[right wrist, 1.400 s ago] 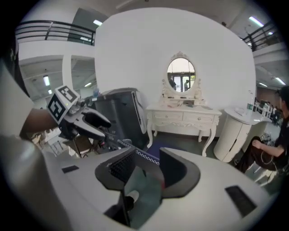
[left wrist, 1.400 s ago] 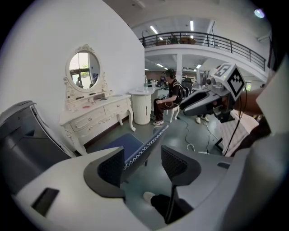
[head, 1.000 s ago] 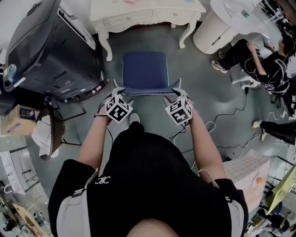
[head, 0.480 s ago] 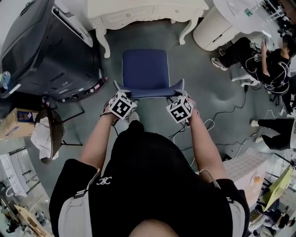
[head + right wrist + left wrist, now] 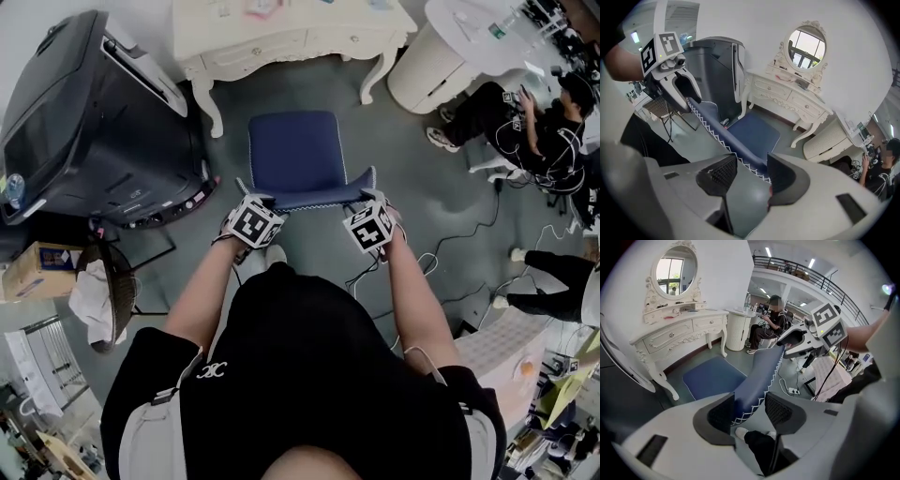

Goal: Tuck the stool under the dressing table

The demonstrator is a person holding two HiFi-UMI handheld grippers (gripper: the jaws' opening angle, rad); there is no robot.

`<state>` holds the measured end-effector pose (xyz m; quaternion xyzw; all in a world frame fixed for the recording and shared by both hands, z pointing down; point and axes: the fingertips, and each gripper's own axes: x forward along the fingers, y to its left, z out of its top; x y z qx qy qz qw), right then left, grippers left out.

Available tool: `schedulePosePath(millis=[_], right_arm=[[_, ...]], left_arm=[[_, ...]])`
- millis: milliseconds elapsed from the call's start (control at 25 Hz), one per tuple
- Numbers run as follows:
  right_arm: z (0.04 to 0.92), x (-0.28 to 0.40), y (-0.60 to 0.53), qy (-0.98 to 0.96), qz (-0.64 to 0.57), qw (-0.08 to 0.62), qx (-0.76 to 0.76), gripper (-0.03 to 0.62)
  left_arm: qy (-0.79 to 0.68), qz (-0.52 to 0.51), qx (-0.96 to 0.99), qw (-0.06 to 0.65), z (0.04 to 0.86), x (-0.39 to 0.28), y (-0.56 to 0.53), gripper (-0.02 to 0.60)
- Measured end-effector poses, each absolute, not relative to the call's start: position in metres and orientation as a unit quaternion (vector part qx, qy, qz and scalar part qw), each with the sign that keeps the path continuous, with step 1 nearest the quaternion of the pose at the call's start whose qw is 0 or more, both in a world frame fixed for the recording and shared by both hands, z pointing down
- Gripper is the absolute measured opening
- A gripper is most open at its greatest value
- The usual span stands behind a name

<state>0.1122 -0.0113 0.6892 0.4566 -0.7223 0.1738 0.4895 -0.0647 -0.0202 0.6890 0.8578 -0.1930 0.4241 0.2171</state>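
Observation:
The stool has a blue seat (image 5: 292,150) and a low blue backrest (image 5: 305,195) edged with white zigzag stitching. It stands on the grey floor just in front of the white dressing table (image 5: 281,37). My left gripper (image 5: 255,195) holds the backrest's left end. In the left gripper view the pads (image 5: 723,413) of this gripper (image 5: 749,411) press on the backrest (image 5: 761,376). My right gripper (image 5: 367,192) is at the right end. Its jaws (image 5: 752,171) are easing open slightly, with the backrest (image 5: 722,136) still held between them.
A big black machine (image 5: 84,122) stands left of the stool, close to the table leg. A white round cabinet (image 5: 431,66) and a seated person (image 5: 525,122) are at the right. Cables (image 5: 450,234) trail over the floor. A cardboard box (image 5: 37,272) sits at the far left.
Both grippers came down over the backrest's ends, and the left jaws closed in on it. More of the dressing table shows at the top of the head view.

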Motion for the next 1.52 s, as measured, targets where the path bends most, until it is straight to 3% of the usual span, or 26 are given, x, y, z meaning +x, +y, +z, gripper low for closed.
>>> schedulePosePath(millis=[1040, 1520], right_arm=[[0.688, 0.136, -0.096, -0.7, 0.165, 0.498, 0.484, 0.21], [0.684, 0.155, -0.188, -0.711, 0.141, 0.495, 0.48, 0.212]], left_arm=[[-0.182, 0.386, 0.874, 0.233, 0.687, -0.041, -0.098, 0.207], [-0.198, 0.385, 0.869, 0.24, 0.684, -0.021, -0.179, 0.206]])
